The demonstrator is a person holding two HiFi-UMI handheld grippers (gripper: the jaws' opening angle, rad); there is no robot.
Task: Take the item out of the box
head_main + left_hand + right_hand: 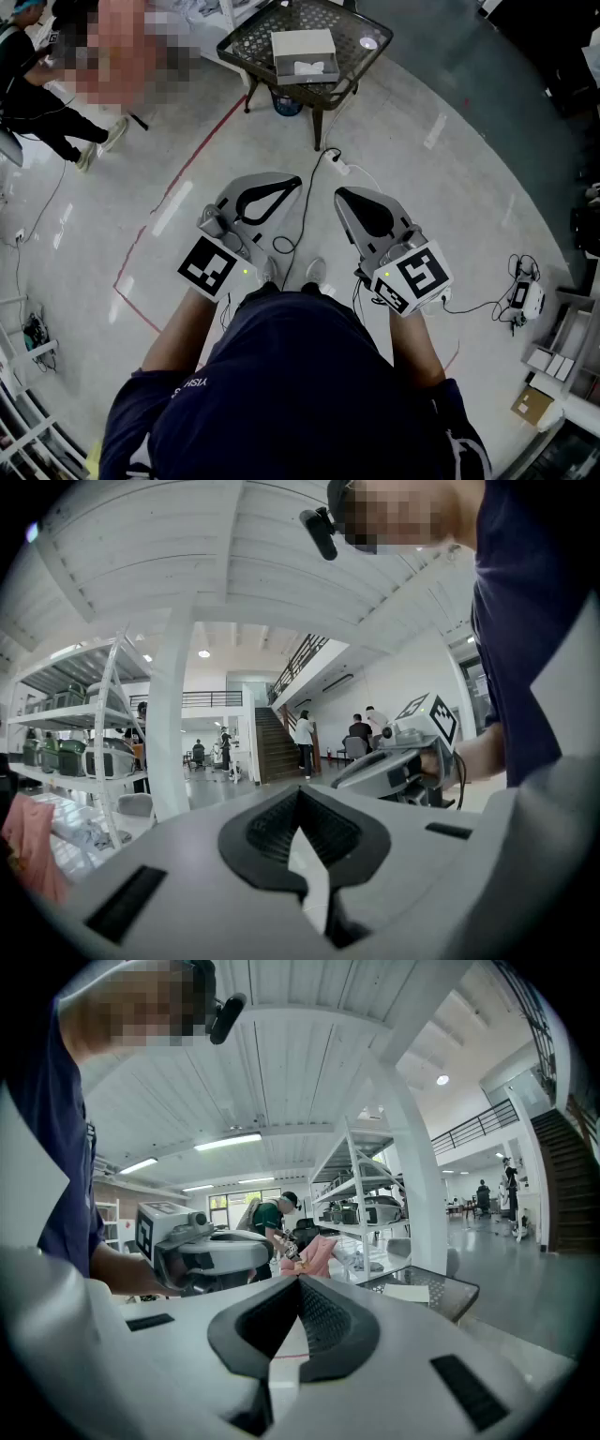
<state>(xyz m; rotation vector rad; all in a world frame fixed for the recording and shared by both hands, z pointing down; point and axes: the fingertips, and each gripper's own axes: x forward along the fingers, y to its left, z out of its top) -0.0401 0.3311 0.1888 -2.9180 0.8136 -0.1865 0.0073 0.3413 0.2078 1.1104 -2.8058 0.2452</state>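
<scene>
A shallow pale box [304, 54] with something white inside sits on a dark mesh table [246, 42] several steps ahead of me. The same table [448, 1290] and box [410, 1292] show low and small in the right gripper view. Both grippers are held close to my body, far from the box. My left gripper [292, 183] points forward, its tips meeting, nothing between them [300, 789]. The right gripper [343, 195] is shut and empty as well [300, 1279]. Each gripper appears in the other's view, the right gripper [398, 766] and the left gripper [202, 1255].
A black cable [305, 211] runs across the grey floor from the table toward my feet. Red tape lines [141, 246] mark the floor at left. A person [37, 89] stands at the far left. A small device [525, 298] and a cardboard carton [532, 404] lie at right. White shelving [361, 1208] stands beyond the table.
</scene>
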